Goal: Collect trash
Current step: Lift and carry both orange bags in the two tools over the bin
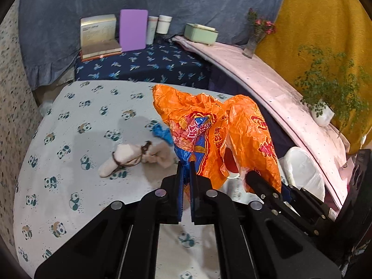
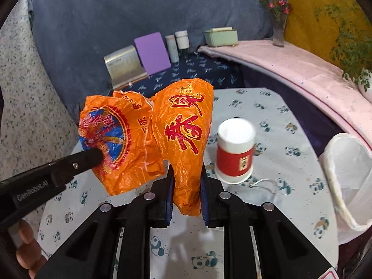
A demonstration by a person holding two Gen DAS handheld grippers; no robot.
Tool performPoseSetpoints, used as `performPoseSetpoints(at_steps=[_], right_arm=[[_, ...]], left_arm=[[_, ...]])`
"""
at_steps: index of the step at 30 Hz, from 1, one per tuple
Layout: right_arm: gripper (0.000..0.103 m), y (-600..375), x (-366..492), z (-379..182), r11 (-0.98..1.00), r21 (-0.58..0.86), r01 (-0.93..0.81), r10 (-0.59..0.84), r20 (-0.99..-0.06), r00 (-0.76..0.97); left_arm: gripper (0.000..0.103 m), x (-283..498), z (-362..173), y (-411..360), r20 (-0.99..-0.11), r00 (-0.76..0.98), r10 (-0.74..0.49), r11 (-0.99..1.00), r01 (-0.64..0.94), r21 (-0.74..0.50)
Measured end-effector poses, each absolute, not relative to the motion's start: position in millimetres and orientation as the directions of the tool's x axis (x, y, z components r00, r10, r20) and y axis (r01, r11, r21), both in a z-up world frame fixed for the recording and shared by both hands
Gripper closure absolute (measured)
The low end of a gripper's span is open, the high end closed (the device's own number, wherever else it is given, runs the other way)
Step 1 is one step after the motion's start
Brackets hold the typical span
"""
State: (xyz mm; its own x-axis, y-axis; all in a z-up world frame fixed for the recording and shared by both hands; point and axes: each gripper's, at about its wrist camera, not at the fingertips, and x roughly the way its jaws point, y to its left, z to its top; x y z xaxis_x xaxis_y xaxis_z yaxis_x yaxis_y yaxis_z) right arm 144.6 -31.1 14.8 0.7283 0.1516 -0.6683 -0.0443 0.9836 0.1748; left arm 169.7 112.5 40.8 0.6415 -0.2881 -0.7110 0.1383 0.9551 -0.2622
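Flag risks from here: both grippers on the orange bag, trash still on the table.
1. Left gripper and right gripper pinch separate parts of the thin orange bag; pulling apart may tear it.
2. The hanging bag may tip the red-and-white cup close behind it.
3. The bag looks bunched shut, so the tied cloth bundle may not go in.

I see orange bag [image 2: 183, 139]: thin crinkled glossy plastic | tablecloth [image 1: 69, 139]: matt printed cloth | cup [image 2: 234, 151]: smooth paper | my grippers' fingers [image 1: 179, 186]: matt black plastic

A cup [image 2: 234, 150] stands on the table [image 2: 267, 107], right of the bag [image 2: 183, 139].
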Motion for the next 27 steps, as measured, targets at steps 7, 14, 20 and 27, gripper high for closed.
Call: performPoseSetpoints(at_steps=[7, 14, 20, 27], right_arm=[[0.085, -76.3, 118.6, 40.9, 0.982, 0.186, 0.026, 0.098, -0.623, 0.776], [0.085, -132.8, 89.4, 53.9, 0.972, 0.198, 0.128, 0.015, -0.595, 0.804], [0.085, -187.6, 63.0, 53.9, 0.949, 0.213, 0.233, -0.066, -0.587, 0.807], [0.085, -250.0, 33.8, 44.6, 0.904, 0.241, 0.352, -0.150, -0.593, 0.791]], left_arm=[[0.099, 155.0, 62.9, 61.9, -0.681, 0.649, -0.338, 0.941, 0.237, -0.241], [0.099, 143.1, 77.1, 3.0, -0.663, 0.633, -0.399, 0.912, 0.347, -0.218], [0.099, 136.8, 78.2, -52.5, -0.666, 0.589, -0.459, 0.872, 0.444, -0.208], [0.099, 129.7, 73.1, -118.5, -0.680, 0.521, -0.516, 0.815, 0.542, -0.203]])
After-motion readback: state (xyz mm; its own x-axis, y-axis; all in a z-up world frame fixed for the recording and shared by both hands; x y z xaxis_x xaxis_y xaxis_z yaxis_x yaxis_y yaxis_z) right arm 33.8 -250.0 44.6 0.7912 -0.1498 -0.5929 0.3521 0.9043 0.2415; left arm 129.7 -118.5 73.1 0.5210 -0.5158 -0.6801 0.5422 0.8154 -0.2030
